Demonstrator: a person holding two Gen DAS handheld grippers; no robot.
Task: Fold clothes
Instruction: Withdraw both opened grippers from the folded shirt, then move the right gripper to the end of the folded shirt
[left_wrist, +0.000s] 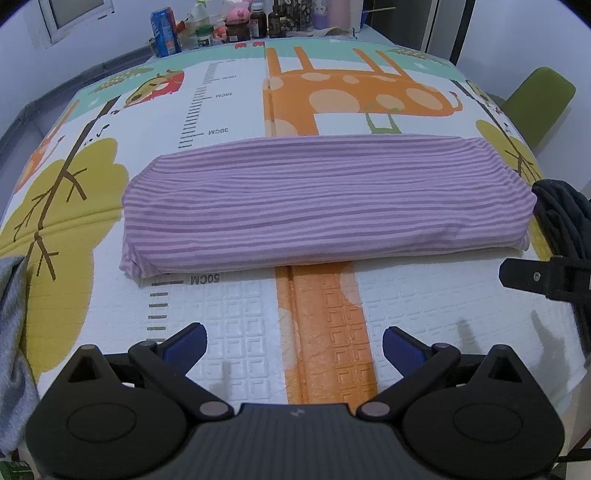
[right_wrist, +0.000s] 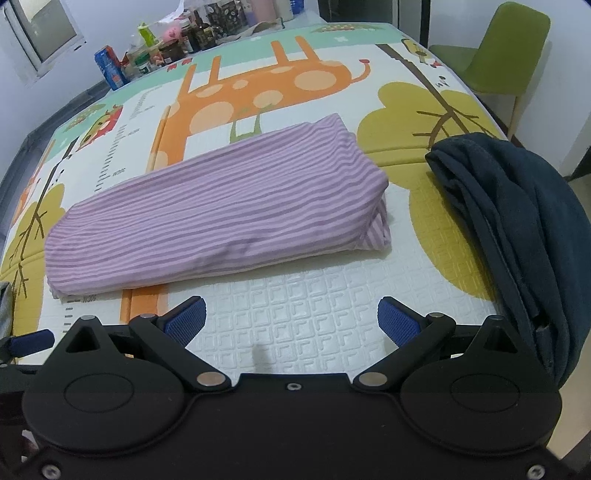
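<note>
Across the left wrist view, the purple striped garment lies folded into a long band on the giraffe-print mat covering the surface. Nearer the camera, the left tool hangs with its blue pads spread wide over bare mat, gripping nothing. A grey cloth drapes at the left edge.

From the right wrist view, the right tool is likewise spread and empty, just short of the garment. A dark blue garment is heaped to the right, apart from the striped one. A green chair stands beyond.

Two low wrist views across the mat

Both face the striped cloth from its near side, close: the left squarely, the right angled from its right end; both share it.
</note>
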